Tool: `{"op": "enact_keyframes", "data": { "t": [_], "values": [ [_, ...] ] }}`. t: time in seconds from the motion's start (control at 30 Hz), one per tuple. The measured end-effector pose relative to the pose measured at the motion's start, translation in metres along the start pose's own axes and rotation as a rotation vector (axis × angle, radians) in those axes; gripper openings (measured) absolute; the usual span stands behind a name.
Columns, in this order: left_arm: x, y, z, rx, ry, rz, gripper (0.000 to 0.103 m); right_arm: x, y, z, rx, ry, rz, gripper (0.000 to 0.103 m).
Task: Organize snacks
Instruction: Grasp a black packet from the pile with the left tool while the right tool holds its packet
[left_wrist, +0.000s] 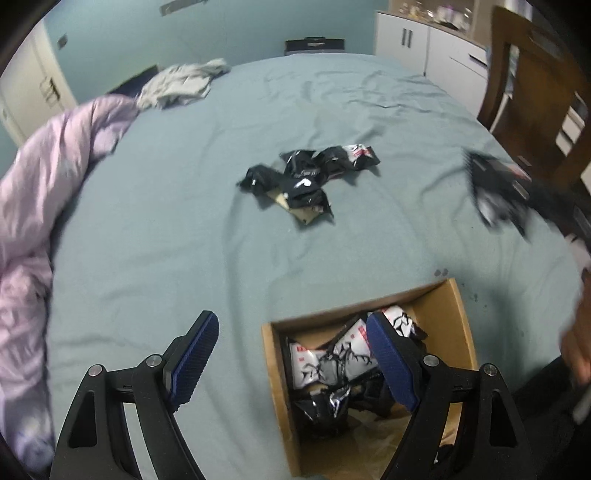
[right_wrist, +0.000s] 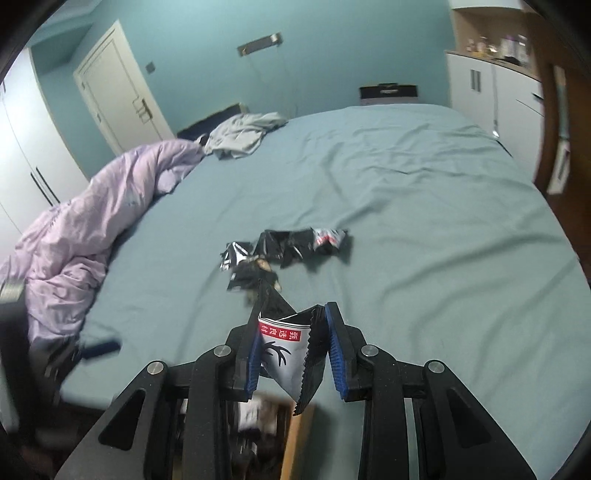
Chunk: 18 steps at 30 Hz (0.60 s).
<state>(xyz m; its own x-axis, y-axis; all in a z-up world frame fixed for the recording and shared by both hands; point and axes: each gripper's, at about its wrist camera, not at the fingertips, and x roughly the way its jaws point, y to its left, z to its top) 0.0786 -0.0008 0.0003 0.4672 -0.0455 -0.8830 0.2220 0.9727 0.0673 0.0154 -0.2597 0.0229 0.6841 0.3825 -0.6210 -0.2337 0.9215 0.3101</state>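
1. Pinching a snack packet, your right gripper has its blue pads pressed against the packet's two sides; the packet is white and black with a red label and a serrated dark edge, and it hangs crumpled between the fingers above the bed.
2. Your left gripper stands spread wide with nothing between its pads; its left finger is over the sheet, its right finger over the open cardboard box.
3. That box sits on the bed at the near edge and already holds several black-and-white packets, lying jumbled inside.
4. Farther out, a loose pile of snack packets lies on the sheet near the middle of the bed, well apart from the box; from the right wrist view the same pile lies just beyond the held packet.
5. In the left wrist view your right gripper shows as a dark blur at the right, over the bed's edge.
6. The surface is a bed with a wrinkled blue-green sheet. A lilac duvet is bunched along its left side, and a grey garment lies crumpled at the far left corner.
7. Around it you have teal walls, a white door on the left, white cabinets on the right, and a wooden chair beside the bed.
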Motion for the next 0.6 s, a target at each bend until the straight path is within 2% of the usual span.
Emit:
{"op": "enact_keyframes", "data": {
  "t": [0.17, 0.27, 0.33, 0.4, 0.6],
  "values": [
    [0.01, -0.01, 0.03, 0.022, 0.03, -0.017, 0.086, -0.051, -0.022, -0.051, 0.103, -0.029, -0.043, 0.029],
    [0.024, -0.014, 0.05, 0.009, 0.052, -0.03, 0.086, -0.069, -0.026, -0.056, 0.145, -0.07, -0.046, 0.029],
    [0.039, -0.017, 0.065, -0.016, 0.085, -0.037, 0.086, -0.064, -0.029, -0.053, 0.161, -0.083, -0.05, 0.029],
    [0.051, -0.016, 0.075, -0.055, 0.11, -0.048, 0.086, -0.051, -0.037, -0.049, 0.199, -0.057, -0.044, 0.029],
    [0.092, -0.007, 0.098, -0.175, 0.186, -0.076, 0.086, -0.015, -0.073, -0.04, 0.385, 0.036, 0.066, 0.029]
  ]
}}
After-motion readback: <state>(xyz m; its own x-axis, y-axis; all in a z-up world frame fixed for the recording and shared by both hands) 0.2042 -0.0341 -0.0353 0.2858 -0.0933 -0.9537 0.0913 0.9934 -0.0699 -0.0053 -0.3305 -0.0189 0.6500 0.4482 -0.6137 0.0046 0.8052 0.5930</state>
